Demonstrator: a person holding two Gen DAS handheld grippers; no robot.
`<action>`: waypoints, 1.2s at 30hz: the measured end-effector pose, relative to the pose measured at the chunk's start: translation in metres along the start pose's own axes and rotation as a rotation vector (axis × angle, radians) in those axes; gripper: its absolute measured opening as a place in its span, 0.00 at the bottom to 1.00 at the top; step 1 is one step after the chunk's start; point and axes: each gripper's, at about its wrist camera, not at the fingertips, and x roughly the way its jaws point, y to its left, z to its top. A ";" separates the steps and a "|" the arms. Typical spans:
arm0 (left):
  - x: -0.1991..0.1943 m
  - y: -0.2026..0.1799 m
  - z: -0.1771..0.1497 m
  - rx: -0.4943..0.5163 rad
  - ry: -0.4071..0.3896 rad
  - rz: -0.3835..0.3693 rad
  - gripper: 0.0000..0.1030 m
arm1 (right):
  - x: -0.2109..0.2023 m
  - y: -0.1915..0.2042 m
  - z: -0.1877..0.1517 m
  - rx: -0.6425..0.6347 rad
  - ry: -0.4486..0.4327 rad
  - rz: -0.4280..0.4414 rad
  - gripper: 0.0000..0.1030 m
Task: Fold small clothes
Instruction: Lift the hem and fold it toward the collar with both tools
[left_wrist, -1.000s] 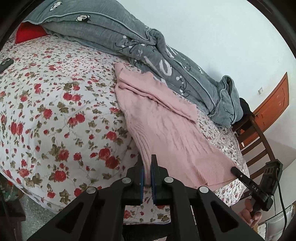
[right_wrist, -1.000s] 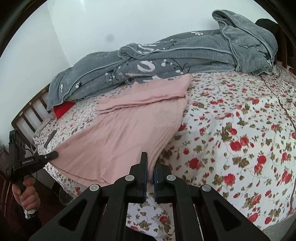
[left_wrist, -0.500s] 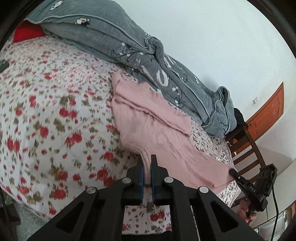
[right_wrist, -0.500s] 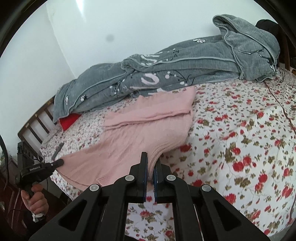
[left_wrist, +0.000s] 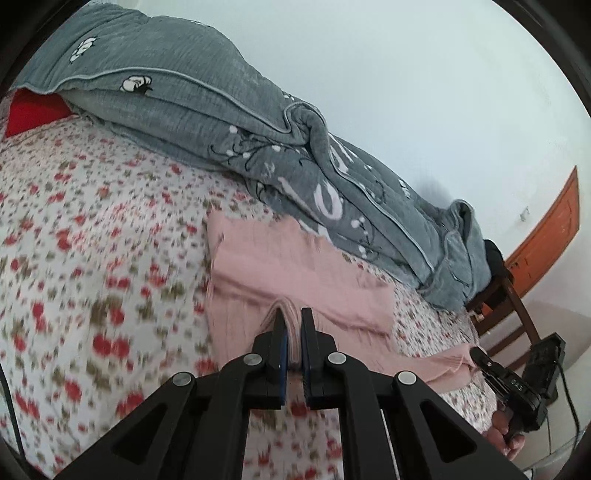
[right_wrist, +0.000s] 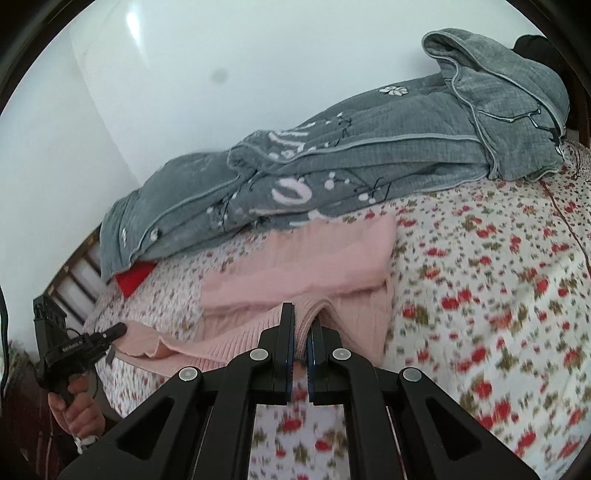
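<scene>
Two grippers, left (left_wrist: 293, 338) and right (right_wrist: 301, 332), are each closed on a bottom corner of the pink top (left_wrist: 295, 266), which lies on the bed (left_wrist: 92, 240). Its hem is lifted toward the collar; this fold looks half done, flattening remains.

My left camera sits on my left gripper (left_wrist: 291, 325) and looks down along its fingers, close over the bed (left_wrist: 92, 258), toward the wall side. My right camera does the same from my right gripper (right_wrist: 301, 321). Both see the pink top (left_wrist: 295, 266), the grey quilt (left_wrist: 221, 122) along the far edge, and each other's gripper at the near edge.
</scene>
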 end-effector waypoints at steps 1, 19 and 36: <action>0.006 -0.001 0.006 0.008 -0.003 0.007 0.07 | 0.008 -0.002 0.007 0.007 -0.004 -0.006 0.05; 0.139 -0.007 0.096 -0.003 -0.073 0.035 0.07 | 0.151 -0.023 0.100 0.058 0.022 -0.118 0.05; 0.236 0.055 0.085 -0.069 0.005 0.050 0.14 | 0.274 -0.087 0.085 0.137 0.094 -0.162 0.15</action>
